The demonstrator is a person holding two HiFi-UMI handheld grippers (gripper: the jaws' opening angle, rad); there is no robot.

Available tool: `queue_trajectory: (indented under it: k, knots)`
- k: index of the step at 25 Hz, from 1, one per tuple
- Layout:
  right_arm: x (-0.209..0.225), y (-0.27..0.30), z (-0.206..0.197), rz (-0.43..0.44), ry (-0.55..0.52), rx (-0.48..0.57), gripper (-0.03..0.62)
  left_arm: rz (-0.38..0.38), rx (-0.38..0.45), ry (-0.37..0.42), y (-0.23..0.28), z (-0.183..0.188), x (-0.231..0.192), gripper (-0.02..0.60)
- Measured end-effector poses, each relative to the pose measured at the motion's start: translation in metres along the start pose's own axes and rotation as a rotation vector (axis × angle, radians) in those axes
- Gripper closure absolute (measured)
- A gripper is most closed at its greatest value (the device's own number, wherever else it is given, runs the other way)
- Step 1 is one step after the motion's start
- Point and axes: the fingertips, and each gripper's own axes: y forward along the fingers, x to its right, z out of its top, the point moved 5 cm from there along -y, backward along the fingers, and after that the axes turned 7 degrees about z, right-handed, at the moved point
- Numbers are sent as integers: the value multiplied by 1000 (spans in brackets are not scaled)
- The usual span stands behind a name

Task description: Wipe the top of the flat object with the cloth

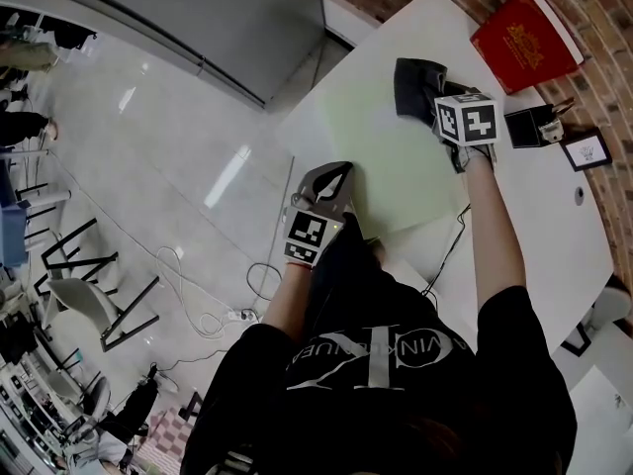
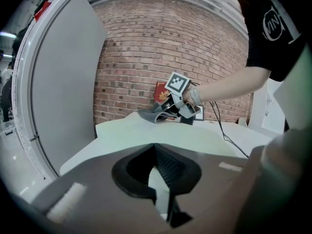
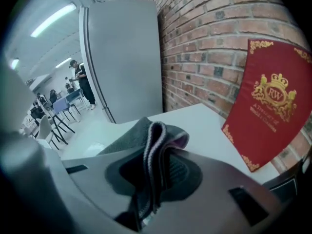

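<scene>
A pale green flat mat lies on the white table. My right gripper is at the mat's far corner, shut on a folded dark grey cloth. In the right gripper view the cloth bulges out from between the jaws of the right gripper. My left gripper sits at the mat's near left edge. Its jaws stand shut to a thin slit with nothing between them. From the left gripper view the mat stretches ahead to the cloth.
A red book leans on the brick wall behind the cloth. A black holder and a small framed card stand to the right. A cable hangs off the table's near edge. Chairs stand on the floor at left.
</scene>
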Motion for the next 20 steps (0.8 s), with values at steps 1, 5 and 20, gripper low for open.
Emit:
queue_trajectory:
  k: [1, 5, 20]
  knots:
    - [4, -2, -3, -13, 10, -1, 537, -1, 1, -2, 0, 0, 0, 571]
    - [11, -7, -9, -32, 37, 19, 537, -5, 4, -10, 0, 0, -1, 570]
    - [-8, -82, 12, -70, -32, 245, 537, 94, 162, -389, -15, 7, -21, 569]
